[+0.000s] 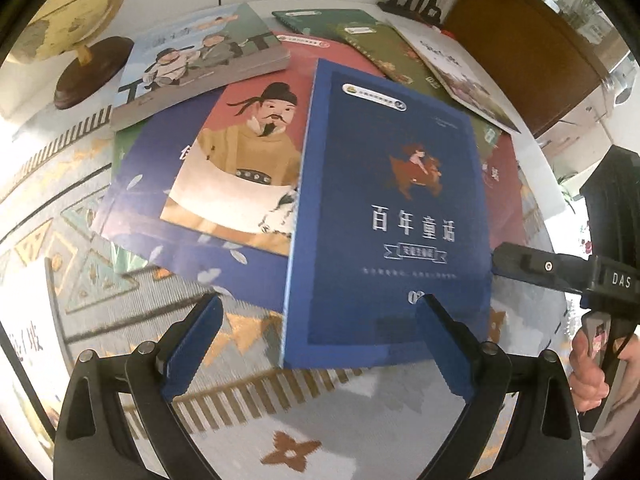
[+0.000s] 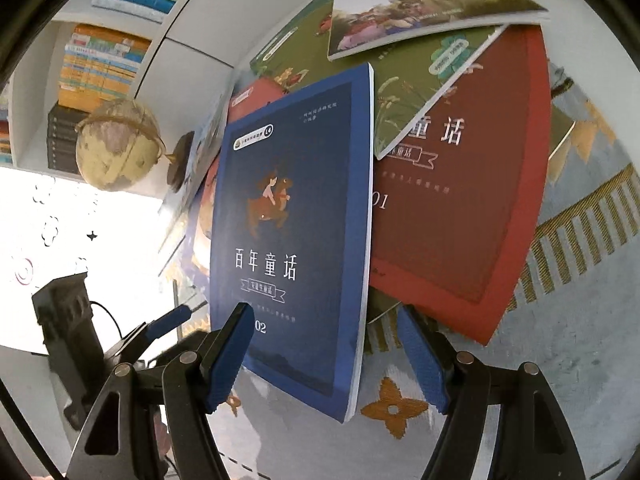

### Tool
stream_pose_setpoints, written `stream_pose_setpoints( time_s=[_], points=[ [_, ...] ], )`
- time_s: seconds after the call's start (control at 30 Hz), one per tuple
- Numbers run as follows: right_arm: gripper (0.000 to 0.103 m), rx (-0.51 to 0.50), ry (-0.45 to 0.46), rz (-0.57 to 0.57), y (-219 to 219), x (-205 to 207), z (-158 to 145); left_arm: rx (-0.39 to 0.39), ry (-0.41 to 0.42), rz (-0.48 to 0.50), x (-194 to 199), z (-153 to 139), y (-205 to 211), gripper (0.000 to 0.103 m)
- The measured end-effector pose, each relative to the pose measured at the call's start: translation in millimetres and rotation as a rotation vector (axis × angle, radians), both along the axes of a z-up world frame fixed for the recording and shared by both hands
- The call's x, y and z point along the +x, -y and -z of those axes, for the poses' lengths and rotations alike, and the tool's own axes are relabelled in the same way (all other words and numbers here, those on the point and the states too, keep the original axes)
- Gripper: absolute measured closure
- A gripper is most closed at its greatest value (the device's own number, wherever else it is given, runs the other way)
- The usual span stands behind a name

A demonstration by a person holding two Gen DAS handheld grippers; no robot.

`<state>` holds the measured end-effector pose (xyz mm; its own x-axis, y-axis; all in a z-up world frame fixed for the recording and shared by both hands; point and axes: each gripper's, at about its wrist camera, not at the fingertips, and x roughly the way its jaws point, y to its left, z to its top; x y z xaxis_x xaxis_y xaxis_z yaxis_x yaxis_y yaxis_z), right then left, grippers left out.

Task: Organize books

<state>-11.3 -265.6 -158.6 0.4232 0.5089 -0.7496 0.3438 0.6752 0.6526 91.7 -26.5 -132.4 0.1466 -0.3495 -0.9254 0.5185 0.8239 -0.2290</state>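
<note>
A dark blue book (image 1: 396, 216) with silver title characters rests on top of a spread pile of books, its near end reaching towards me. My left gripper (image 1: 320, 299) stands wide open over that near end, and its right pad (image 1: 444, 344) overlaps the book's lower right corner. A black finger (image 1: 516, 266) of the right gripper touches the book's right edge. In the right wrist view the blue book (image 2: 292, 220) sits ahead of the open right gripper (image 2: 325, 309). Its page edge falls between the pads, which do not press on it. A left gripper pad (image 2: 168, 322) shows at the left.
Under the blue book lie a red book (image 2: 452, 220), a portrait-cover book (image 1: 244, 152), green books (image 1: 384, 48) and a purple one (image 1: 160, 184). All rest on a patterned rug (image 1: 300, 420). A globe (image 1: 76, 12), a bookshelf (image 2: 100, 64) and a wooden box (image 1: 520, 40) stand around. A hand (image 1: 588, 376) holds the right gripper.
</note>
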Motion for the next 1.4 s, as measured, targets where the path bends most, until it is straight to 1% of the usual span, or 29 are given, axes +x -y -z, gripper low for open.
stream_pose_setpoints(
  time_s=[0.07, 0.13, 0.17, 0.2, 0.23, 0.33, 0.4, 0.43, 0.53, 0.73, 0.93, 1.03, 1.2, 1.4],
  points=[
    [0.030, 0.009, 0.000, 0.015, -1, 1, 3, 0.008, -0.004, 0.005, 3, 4, 4, 0.007],
    [0.029, 0.023, -0.002, 0.020, 1, 0, 4, 0.001, -0.020, 0.008, 4, 7, 6, 0.009],
    [0.029, 0.032, 0.002, 0.020, 3, 0, 4, -0.002, -0.035, 0.012, 5, 11, 7, 0.013],
    [0.029, 0.043, 0.005, 0.023, 4, -1, 5, -0.001, -0.044, 0.017, 4, 12, 7, 0.018],
    [0.029, 0.053, 0.008, 0.029, 5, -1, 5, 0.004, -0.050, 0.023, 3, 14, 9, 0.021],
    [0.029, 0.076, 0.013, 0.052, 9, -4, 7, 0.007, -0.038, 0.042, -1, 14, 14, 0.022],
    [0.029, 0.094, 0.026, 0.050, 7, -4, 7, -0.012, -0.050, 0.056, -3, 12, 16, 0.028],
    [0.029, 0.096, 0.021, 0.049, 6, -4, 7, -0.015, -0.054, 0.065, -4, 12, 18, 0.028],
    [0.029, 0.081, 0.020, 0.030, 4, -3, 6, -0.018, -0.061, 0.086, -8, 13, 26, 0.029],
    [0.029, 0.147, 0.031, 0.060, 10, -6, 9, -0.019, -0.069, 0.089, -9, 15, 32, 0.029],
    [0.029, 0.143, 0.034, 0.055, 9, -5, 7, -0.031, -0.081, 0.083, -8, 14, 29, 0.029],
    [0.030, 0.182, 0.061, 0.061, 9, -4, 6, -0.027, -0.080, 0.084, -9, 13, 27, 0.029],
    [0.029, 0.152, 0.054, 0.050, 7, 2, 5, -0.025, -0.084, 0.085, -9, 13, 28, 0.029],
    [0.029, 0.199, 0.073, 0.069, 12, 1, 6, -0.025, -0.086, 0.082, -9, 15, 28, 0.029]
  ],
)
